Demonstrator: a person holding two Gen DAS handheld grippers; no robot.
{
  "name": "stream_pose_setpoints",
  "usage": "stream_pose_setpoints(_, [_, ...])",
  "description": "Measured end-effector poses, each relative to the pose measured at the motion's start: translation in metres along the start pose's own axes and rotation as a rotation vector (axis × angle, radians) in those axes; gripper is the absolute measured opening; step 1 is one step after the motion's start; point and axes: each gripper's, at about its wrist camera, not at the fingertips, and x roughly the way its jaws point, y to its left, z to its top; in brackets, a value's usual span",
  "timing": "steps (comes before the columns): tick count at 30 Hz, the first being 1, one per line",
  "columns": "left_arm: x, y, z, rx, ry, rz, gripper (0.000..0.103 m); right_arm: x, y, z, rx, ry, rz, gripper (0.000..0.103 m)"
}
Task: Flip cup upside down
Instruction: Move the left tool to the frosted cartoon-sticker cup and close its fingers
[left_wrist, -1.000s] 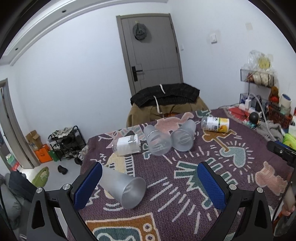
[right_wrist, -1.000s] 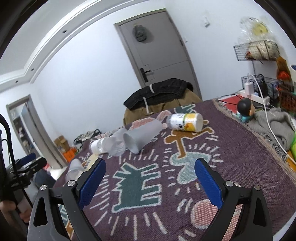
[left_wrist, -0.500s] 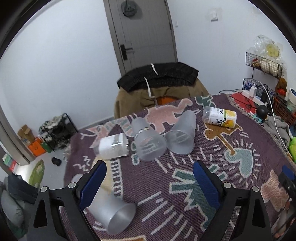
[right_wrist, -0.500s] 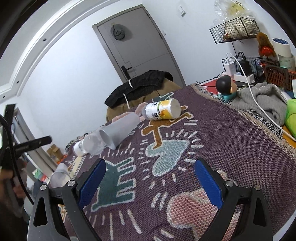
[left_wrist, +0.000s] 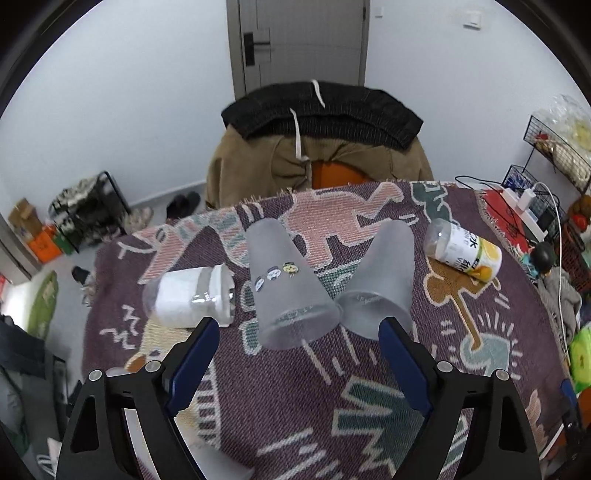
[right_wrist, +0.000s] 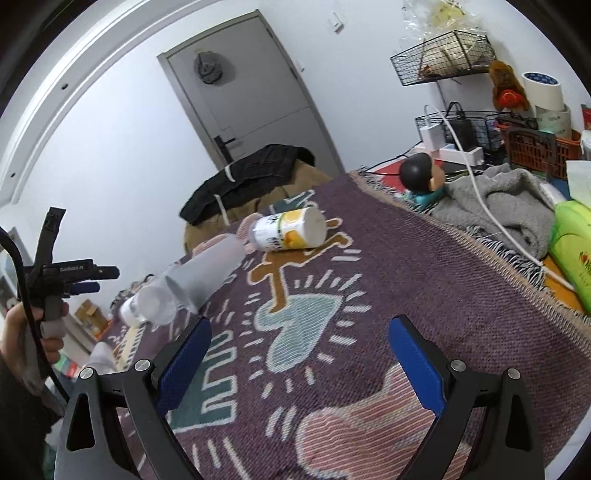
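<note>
Two frosted cups lie on their sides on the patterned cloth, mouths toward me: one with small stickers (left_wrist: 286, 286) and a plain one (left_wrist: 380, 284) touching it on its right. A white-sleeved cup (left_wrist: 188, 297) lies to their left. My left gripper (left_wrist: 297, 360) is open and empty, hovering just in front of the sticker cup. My right gripper (right_wrist: 299, 363) is open and empty over the cloth; the frosted cups (right_wrist: 203, 271) lie far to its left. Another frosted cup (left_wrist: 221, 461) peeks in at the bottom edge of the left wrist view.
A yellow-labelled cup (left_wrist: 463, 251) lies on its side at the right (right_wrist: 290, 229). A chair with clothes (left_wrist: 317, 147) stands behind the table. A grey towel (right_wrist: 498, 206), a figurine (right_wrist: 421, 177), a cable and wire baskets crowd the table's right side.
My left gripper has moved away from the near frosted cup and forward toward the two frosted cups in the middle. My right gripper has swung to the right across the cloth.
</note>
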Motion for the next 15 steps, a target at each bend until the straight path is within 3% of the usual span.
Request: stream_pose_setpoints(15, [0.090,0.016,0.030,-0.076,0.172,-0.007,0.084,0.033,-0.010,0.028,0.040,0.042,-0.104,0.097])
